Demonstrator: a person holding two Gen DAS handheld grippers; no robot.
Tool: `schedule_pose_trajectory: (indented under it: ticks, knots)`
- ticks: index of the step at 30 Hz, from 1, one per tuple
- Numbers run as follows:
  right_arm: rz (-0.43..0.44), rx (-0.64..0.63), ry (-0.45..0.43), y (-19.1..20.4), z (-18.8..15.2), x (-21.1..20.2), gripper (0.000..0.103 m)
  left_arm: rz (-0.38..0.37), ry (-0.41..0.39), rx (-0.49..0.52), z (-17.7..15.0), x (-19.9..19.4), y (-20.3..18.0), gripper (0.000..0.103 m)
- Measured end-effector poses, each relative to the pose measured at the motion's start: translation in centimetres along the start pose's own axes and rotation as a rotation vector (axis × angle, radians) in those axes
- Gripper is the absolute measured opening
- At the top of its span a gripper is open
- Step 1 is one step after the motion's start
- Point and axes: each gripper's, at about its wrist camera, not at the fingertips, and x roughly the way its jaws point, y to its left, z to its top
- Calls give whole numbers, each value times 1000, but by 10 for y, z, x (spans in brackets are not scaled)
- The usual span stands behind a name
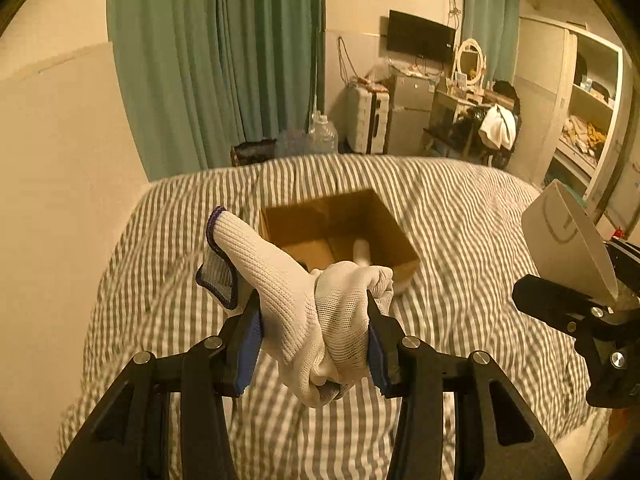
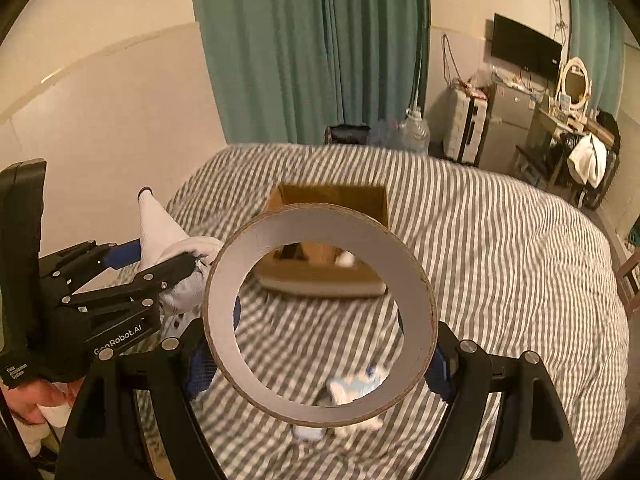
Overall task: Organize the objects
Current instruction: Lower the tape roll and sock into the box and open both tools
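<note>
We are carrying two things toward one cardboard box (image 1: 338, 236).
Left gripper (image 1: 314, 334) is clamping one white glove (image 1: 304, 312); right gripper (image 2: 320, 344) is clamping one tape roll (image 2: 320, 314); something white is lying inside the box.

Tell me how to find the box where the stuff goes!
Look at the big bed with the grey striped cover. In the middle of it sits a brown cardboard box with its top open. Everything else nearby is soft or white, like the glove in the left tool.
</note>
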Motion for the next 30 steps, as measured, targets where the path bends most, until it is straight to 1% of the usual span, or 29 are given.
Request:
schedule_pose_trajectory:
  ticks: [5,9,12,14,17,21,23,25,28,30]
  knots:
    - [4,-14,-22,-4,43,14,81,7,-27,-12,38,18,4,46]
    - [-3,-40,-37,-8,82,33,81,7,-39,-39,67,40,8,46]
    - [-1,-42,-41,-14,105,51,81,21,-56,-44,85,59,10,46]
    - [0,-32,-42,-17,119,65,81,25,-61,-46,96,75,10,46]
    - [32,7,-41,-26,137,88,81,30,-64,-67,107,102,15,46]
    - [35,10,-21,-34,152,131,81,36,-30,-88,111,146,18,46]
    - [29,29,-5,-42,154,156,81,45,-9,-104,104,168,20,46]
    - [44,42,20,-50,156,186,81,56,25,-111,96,191,20,46]
    - [44,50,61,-59,148,228,81,77,83,-122,78,224,20,46]
    - [41,50,97,-64,140,252,81,82,105,-125,70,239,18,46]
